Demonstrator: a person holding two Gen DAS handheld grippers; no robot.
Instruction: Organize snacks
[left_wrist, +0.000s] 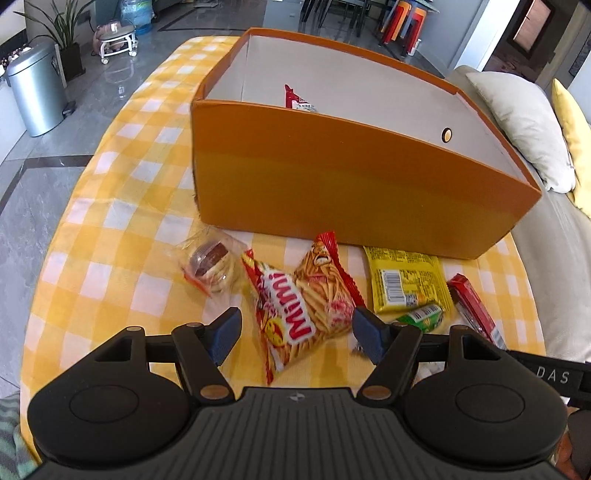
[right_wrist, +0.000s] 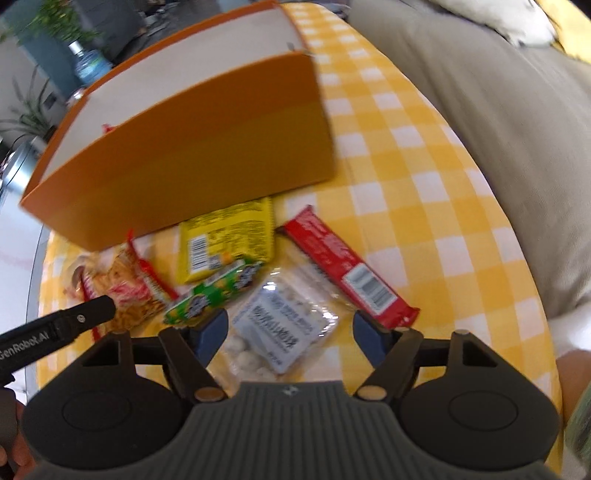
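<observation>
On the yellow checked tablecloth (left_wrist: 110, 206), in front of the orange box (left_wrist: 332, 192), the loose snacks lie in a row; one red packet (left_wrist: 295, 99) already sits inside the box. The left gripper (left_wrist: 293, 328) hangs with its jaws wide apart around the red-and-orange noodle snack bag (left_wrist: 303, 314), pads not pressing on it; the right gripper (right_wrist: 290, 334) likewise stands wide open over the clear pouch of white candies (right_wrist: 284, 332), gripping nothing. Neighbours crowd close (the green tube (right_wrist: 214, 295) touches the yellow packet (right_wrist: 225, 240), and the red bar (right_wrist: 347, 266) lies just beside the pouch); so a closing jaw could well catch the tube or the bar along with its target. The puffed noodle bag may squirt out sideways if pinched off-centre; the slick pouch may slide on the cloth; and two grippers working so near risk knocking each other.
</observation>
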